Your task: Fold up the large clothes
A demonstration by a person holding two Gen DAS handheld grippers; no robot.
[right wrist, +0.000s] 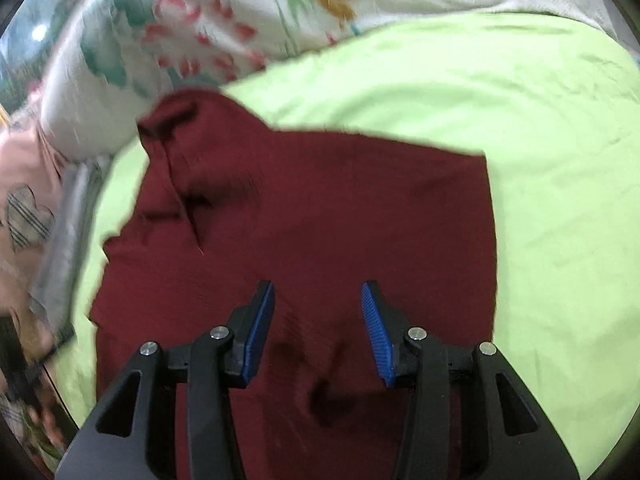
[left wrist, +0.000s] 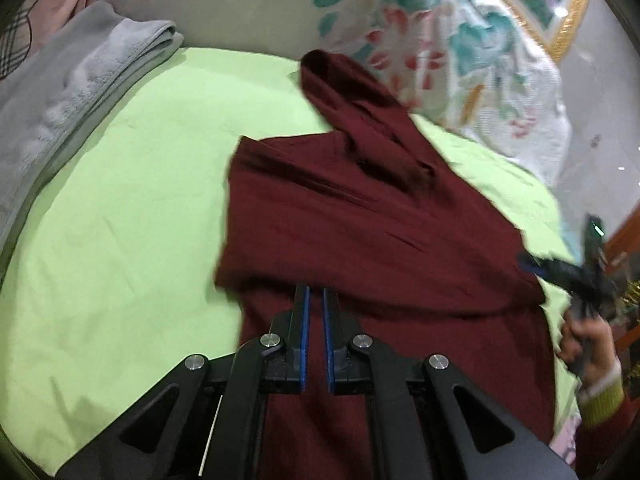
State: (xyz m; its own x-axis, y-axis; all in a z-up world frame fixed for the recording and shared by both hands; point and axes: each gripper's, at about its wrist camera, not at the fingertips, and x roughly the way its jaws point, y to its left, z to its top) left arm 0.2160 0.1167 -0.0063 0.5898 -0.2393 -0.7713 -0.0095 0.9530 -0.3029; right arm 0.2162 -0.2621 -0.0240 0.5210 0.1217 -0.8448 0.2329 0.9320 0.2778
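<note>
A dark red garment lies partly folded on a light green bed sheet, one sleeve stretched toward the far pillows. My left gripper hovers over its near edge, jaws almost closed with a narrow gap and no cloth between them. In the left wrist view the right gripper reaches in at the garment's right edge, held by a hand. In the right wrist view the garment fills the middle, and my right gripper is open above it, empty.
A folded grey towel lies at the sheet's far left. A floral quilt is heaped behind the garment, also in the right wrist view. A pink cloth with a heart print lies at the left. Green sheet extends right.
</note>
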